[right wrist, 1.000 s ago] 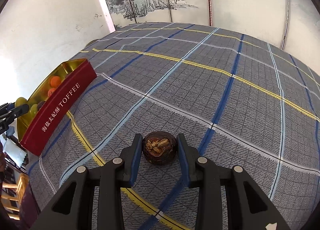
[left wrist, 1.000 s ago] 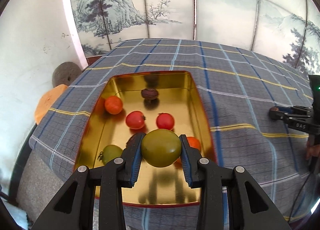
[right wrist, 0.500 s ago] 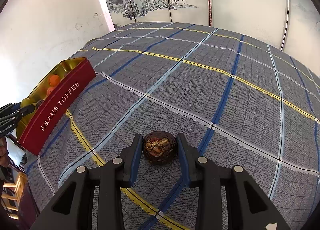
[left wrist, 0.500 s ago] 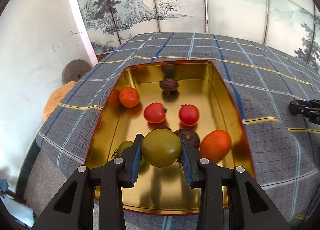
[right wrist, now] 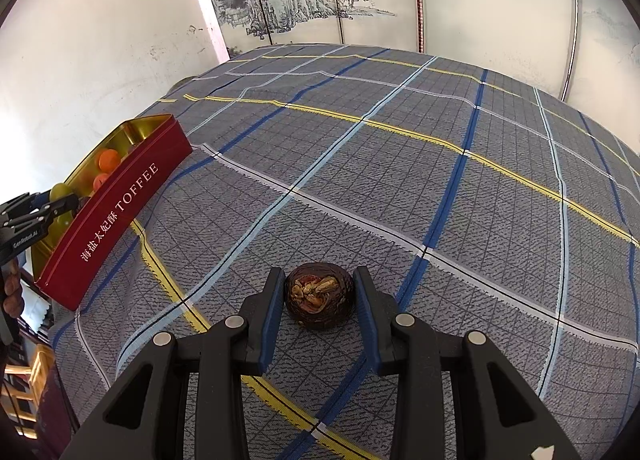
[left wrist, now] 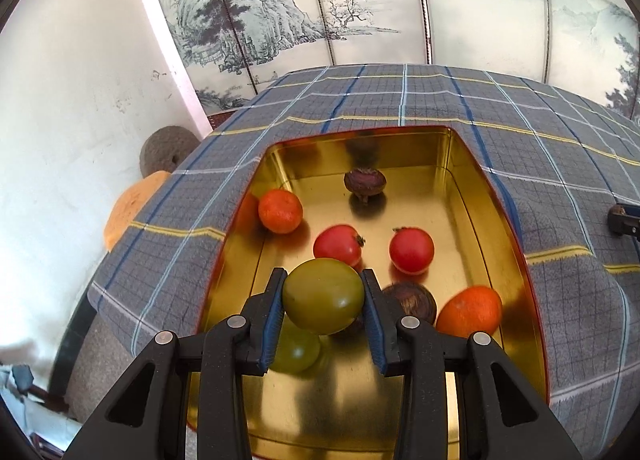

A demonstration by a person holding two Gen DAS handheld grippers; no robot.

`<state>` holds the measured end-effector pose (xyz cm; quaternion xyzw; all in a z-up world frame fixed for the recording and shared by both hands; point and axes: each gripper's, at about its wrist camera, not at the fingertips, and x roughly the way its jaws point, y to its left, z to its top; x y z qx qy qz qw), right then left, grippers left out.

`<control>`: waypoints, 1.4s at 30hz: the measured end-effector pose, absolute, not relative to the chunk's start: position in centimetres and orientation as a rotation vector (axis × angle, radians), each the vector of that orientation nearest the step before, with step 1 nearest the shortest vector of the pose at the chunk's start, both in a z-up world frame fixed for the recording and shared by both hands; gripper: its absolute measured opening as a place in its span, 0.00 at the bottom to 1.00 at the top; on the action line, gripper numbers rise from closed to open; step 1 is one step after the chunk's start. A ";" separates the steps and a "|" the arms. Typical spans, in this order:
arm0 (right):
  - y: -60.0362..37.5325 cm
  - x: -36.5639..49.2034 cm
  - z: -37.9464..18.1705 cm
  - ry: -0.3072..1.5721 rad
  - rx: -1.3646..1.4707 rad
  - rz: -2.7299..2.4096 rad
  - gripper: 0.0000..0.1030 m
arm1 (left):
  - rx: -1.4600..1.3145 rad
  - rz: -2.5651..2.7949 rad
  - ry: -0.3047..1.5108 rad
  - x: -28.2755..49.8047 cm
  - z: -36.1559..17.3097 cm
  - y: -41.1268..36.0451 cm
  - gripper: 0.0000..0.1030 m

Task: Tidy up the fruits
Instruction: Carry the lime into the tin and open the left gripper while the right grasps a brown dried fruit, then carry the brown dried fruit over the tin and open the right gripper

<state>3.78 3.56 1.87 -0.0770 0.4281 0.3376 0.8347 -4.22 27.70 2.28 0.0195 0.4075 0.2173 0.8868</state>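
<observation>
My left gripper (left wrist: 323, 302) is shut on a green tomato (left wrist: 323, 301) and holds it above the near part of the gold tin (left wrist: 460, 180). In the tin lie two red tomatoes (left wrist: 412, 251), two oranges (left wrist: 280, 210), two dark brown fruits (left wrist: 365, 181) and another green fruit (left wrist: 298, 350). My right gripper (right wrist: 319, 296) is shut on a dark brown fruit (right wrist: 319, 295) that rests on the plaid cloth (right wrist: 400, 164). In the right wrist view the red tin (right wrist: 120, 204) and the left gripper (right wrist: 48, 206) sit at the far left.
The tin stands near the table's left edge, with a white wall and a painted screen (left wrist: 320, 12) behind. An orange cushion (left wrist: 128, 212) and a round stone (left wrist: 164, 148) lie beyond that edge. The right gripper's tip (left wrist: 624, 218) shows at the right.
My left gripper has moved forward and leftward over the tin with the green tomato, so more of the tin's contents show. The right gripper has stayed still on the brown fruit.
</observation>
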 end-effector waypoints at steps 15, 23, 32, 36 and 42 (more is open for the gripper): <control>3.5 3.8 1.8 0.907 -0.162 0.716 0.32 | 0.115 0.504 0.797 -2.5 4.0 27.2 0.67; 3.5 3.8 1.8 0.908 -0.154 0.719 0.32 | 0.119 0.561 0.778 -4.0 4.0 26.5 0.74; 3.4 3.5 1.8 0.916 -0.128 0.729 0.31 | 0.062 0.558 0.788 -6.7 3.7 26.2 0.74; 3.8 2.5 2.1 0.919 -0.120 0.743 0.31 | 0.032 0.557 0.782 -8.0 4.0 26.1 0.74; 4.7 0.7 3.3 0.899 -0.112 0.770 0.31 | -0.019 0.564 0.763 -10.5 4.4 26.2 0.74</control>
